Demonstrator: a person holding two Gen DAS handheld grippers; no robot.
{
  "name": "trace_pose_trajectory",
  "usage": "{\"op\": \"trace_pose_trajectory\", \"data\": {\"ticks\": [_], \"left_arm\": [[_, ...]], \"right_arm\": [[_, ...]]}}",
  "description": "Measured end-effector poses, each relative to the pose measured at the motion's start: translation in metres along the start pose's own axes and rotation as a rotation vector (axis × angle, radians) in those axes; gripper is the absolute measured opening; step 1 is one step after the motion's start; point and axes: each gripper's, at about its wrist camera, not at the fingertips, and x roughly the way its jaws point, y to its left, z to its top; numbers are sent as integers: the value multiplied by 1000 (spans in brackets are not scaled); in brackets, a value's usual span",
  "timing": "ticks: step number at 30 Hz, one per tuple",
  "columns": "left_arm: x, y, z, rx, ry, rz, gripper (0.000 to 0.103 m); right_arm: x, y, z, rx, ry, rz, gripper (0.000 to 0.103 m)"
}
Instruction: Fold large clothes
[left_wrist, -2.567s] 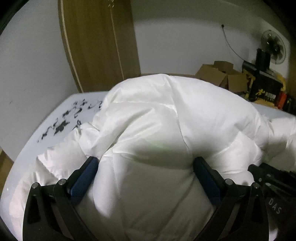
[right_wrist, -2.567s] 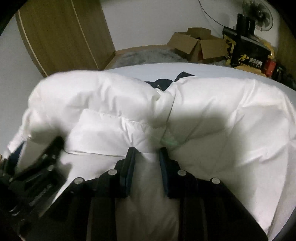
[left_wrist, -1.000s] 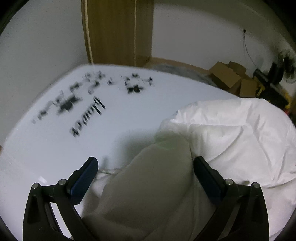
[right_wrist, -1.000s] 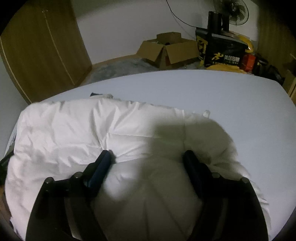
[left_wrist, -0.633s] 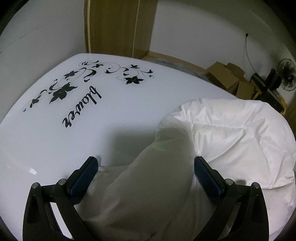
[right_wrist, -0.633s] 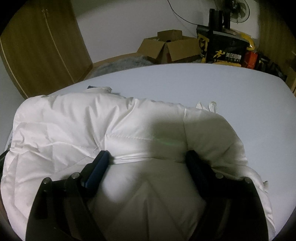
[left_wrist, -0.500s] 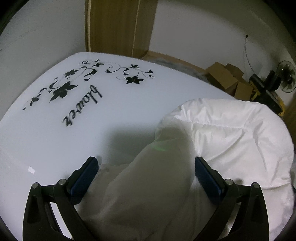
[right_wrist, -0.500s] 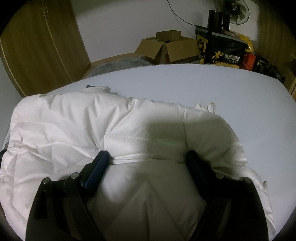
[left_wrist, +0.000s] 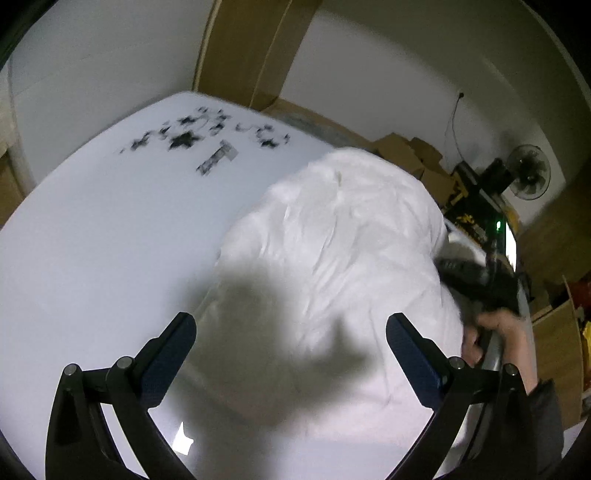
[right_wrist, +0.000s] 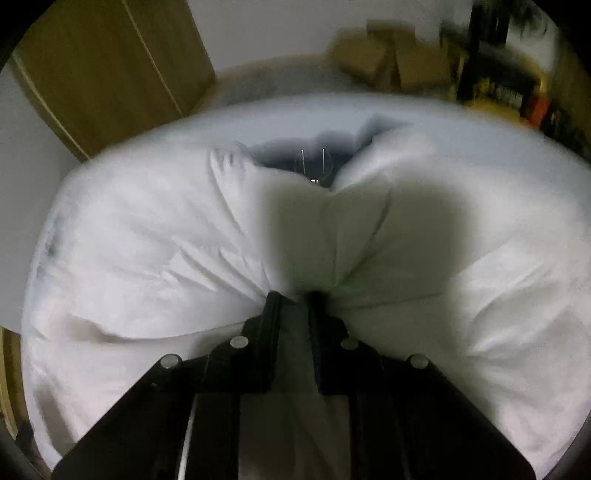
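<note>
Right gripper (right_wrist: 293, 295): fingers have just been closing, now clenched on jacket (right_wrist: 147, 236) fold. Left gripper (left_wrist: 291, 332): fingers released, jacket below. Lift pinched fold slowly, lay flat on table (left_wrist: 92, 240).

Two wrist views, both tilted down at my table.
Each looks close along its fingers; both share the puffy white quilted jacket (left_wrist: 343, 236) (right_wrist: 155, 236).

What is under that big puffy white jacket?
The white jacket lies on a white table with a black flower print. At its open collar a dark lining shows. Whatever else lies beneath is covered.
</note>
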Motion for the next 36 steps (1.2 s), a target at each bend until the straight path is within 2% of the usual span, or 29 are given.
{"op": "trace_pose_trajectory", "data": {"ticks": [2,3,5,7,8,11,13,15,16,18,20,21,24,26,28,30,32,33,34,36], "left_arm": [[-8,15,-8,-38,17,-21,103],[-11,21,-10,-55,21,-34,103],[-15,31,-15,-93,19,-44,103],[-15,37,-17,-123,14,-49,103],[-11,38,-18,-141,21,-56,103],[-1,37,-22,-165,76,-104,103],[-2,37,-27,-155,82,-119,103],[-6,42,-34,-135,81,-107,103],[-6,46,-37,-140,85,-99,103],[-1,53,-38,-166,100,-91,103],[3,55,-40,-187,122,-110,103],[1,55,-42,-190,129,-126,103],[-2,57,-46,-176,135,-146,103],[2,63,-49,-195,135,-141,103],[8,66,-48,-225,151,-139,103],[11,72,-48,-269,169,-176,103],[11,77,-51,-295,171,-202,103],[10,81,-52,-305,165,-225,103],[10,84,-53,-315,165,-252,103],[13,87,-58,-345,176,-295,103]], "right_arm": [[-14,-9,-4,49,64,63,16],[-34,-14,-13,63,50,87,17],[-75,-12,-42,8,-25,106,17],[-81,-8,-78,-30,20,137,17],[-70,-9,-94,-32,40,125,16],[-60,-5,-105,-75,-12,76,15],[-80,-4,-111,-40,-6,51,14],[-111,-1,-130,-31,-71,66,14],[-118,1,-143,-35,-80,44,15],[-97,-1,-168,-21,-20,36,16],[-86,3,-173,-99,-67,-14,16],[-88,3,-173,-102,-59,-21,15],[-115,7,-188,-73,-31,32,17],[-105,6,-202,-81,19,23,17],[-92,2,-201,-102,-9,15,17],[-96,3,-201,-73,8,36,18],[-111,-5,-201,-26,28,169,41],[-120,-11,-204,-2,12,223,71],[-131,-16,-207,18,-21,240,89],[-158,-26,-214,26,-113,232,89]]}}
